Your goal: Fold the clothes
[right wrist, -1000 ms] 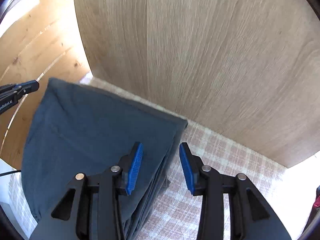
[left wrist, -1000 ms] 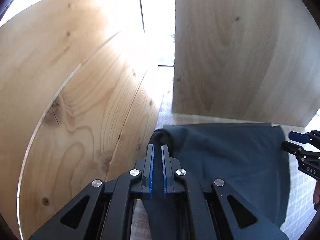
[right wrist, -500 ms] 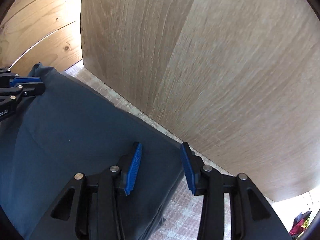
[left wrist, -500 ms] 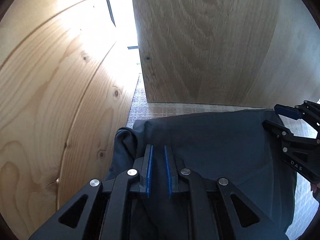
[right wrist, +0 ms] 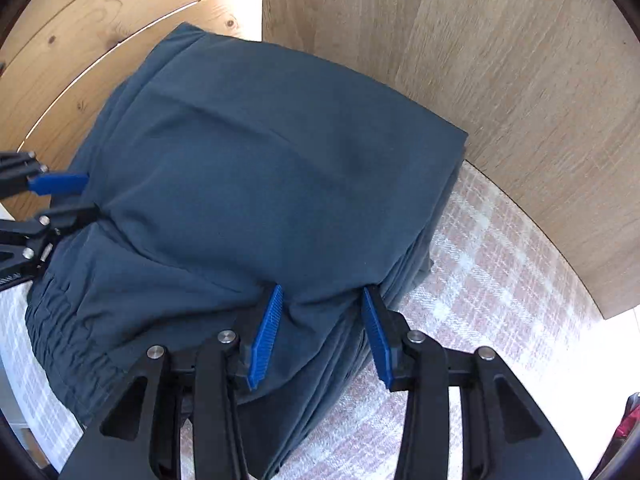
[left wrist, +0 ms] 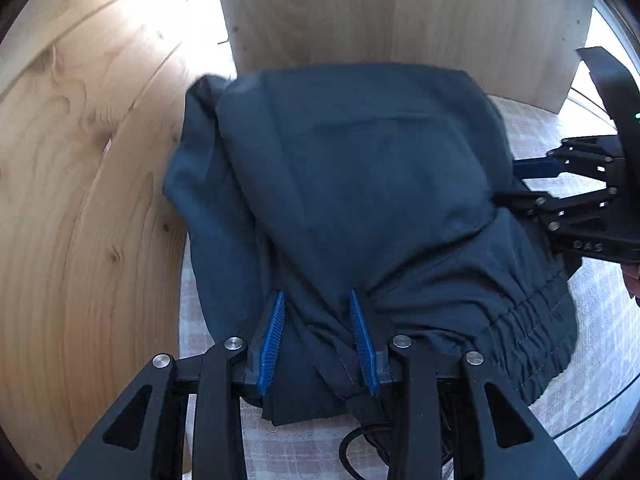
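A second ago my left gripper (left wrist: 318,336) was pinched on a corner of the dark blue trousers (left wrist: 360,184) and my right gripper (right wrist: 322,334) hung spread above one edge. Now both jaws stand spread, with cloth bunched between the blue pads but not squeezed. The far part of the trousers is now laid over toward me, so the elastic waistband (left wrist: 532,320) lies near my left jaws. I judge that one fold is just finished and released; the bundle is compact, but its left edge is still loose and uneven.

The trousers lie on a surface with a pale checked cloth (right wrist: 480,264). Wooden panels (right wrist: 460,40) stand close behind and at the left side.
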### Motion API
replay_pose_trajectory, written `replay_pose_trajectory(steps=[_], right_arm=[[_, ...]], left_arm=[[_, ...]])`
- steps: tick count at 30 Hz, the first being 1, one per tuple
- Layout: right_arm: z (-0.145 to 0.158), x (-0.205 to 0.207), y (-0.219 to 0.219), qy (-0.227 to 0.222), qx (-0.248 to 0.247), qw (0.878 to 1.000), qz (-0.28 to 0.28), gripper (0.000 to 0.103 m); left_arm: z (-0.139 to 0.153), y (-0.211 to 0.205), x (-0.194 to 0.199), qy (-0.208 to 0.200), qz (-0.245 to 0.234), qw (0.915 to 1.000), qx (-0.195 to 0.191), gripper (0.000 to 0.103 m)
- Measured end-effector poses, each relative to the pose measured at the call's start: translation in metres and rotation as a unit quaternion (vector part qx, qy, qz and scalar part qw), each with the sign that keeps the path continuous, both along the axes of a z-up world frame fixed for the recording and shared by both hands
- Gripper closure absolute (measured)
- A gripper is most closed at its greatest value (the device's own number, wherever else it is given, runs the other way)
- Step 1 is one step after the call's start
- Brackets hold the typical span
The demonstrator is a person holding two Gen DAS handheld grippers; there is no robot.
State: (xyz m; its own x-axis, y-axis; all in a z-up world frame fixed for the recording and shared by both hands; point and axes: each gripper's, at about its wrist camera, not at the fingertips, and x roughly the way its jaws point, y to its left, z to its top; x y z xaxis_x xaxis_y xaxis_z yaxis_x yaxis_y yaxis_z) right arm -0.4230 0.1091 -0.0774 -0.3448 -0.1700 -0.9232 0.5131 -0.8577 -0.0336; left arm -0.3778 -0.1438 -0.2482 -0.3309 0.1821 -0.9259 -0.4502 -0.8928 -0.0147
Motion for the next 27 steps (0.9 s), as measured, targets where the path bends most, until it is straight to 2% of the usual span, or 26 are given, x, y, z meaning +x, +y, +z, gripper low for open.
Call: replay_pose_trajectory(steps=[1,3,6,8,10,12,13,16,18,20,24,27], right_arm=[[0.005,0.001,0.002,0.001,-0.004,1.000,-0.007,0.063],[0.024,0.010,0.010,0.013,-0.030,0.999,-0.017,0.062],[0.047,0.033,0.020,0.024,-0.091,0.995,-0.027,0.059],[0.042,0.039,0.012,0.017,-0.090,0.996,-0.019,0.055],[0.021,0.039,0.001,0.008,-0.048,0.999,-0.012,0.055],[-0.003,0.040,-0.007,-0.007,-0.025,1.000,-0.017,0.055],[-0.002,0.040,-0.004,-0.009,-0.035,0.999,-0.025,0.055],[0.031,0.058,0.025,0.023,-0.083,0.994,-0.065,0.055],[0.053,0.083,0.049,0.055,-0.101,0.989,-0.091,0.054],[0.068,0.110,0.070,0.079,-0.111,0.984,-0.114,0.043],[0.084,0.161,0.097,0.100,-0.089,0.981,-0.137,0.041],[0.083,0.189,0.105,0.108,-0.074,0.978,-0.162,0.041]], left_arm=[[0.000,-0.009,-0.001,-0.009,0.017,0.9997,0.016,0.069],[0.023,-0.021,0.008,0.014,0.037,0.9985,0.038,0.071],[0.054,-0.025,0.032,0.056,0.030,0.9955,0.070,0.072],[0.055,-0.018,0.042,0.059,0.008,0.9940,0.092,0.068],[0.041,-0.006,0.044,0.048,-0.005,0.9974,0.054,0.066],[0.012,0.004,0.035,0.029,-0.003,0.9995,0.009,0.067],[0.003,0.005,0.032,0.021,0.000,0.9998,0.006,0.066],[0.020,-0.009,0.040,0.039,0.024,0.9982,0.040,0.068],[0.043,-0.023,0.057,0.056,0.043,0.9954,0.065,0.059],[0.061,-0.037,0.076,0.078,0.061,0.9910,0.090,0.037],[0.097,-0.061,0.124,0.117,0.096,0.9790,0.137,0.028],[0.104,-0.066,0.152,0.115,0.117,0.9756,0.146,0.028]])
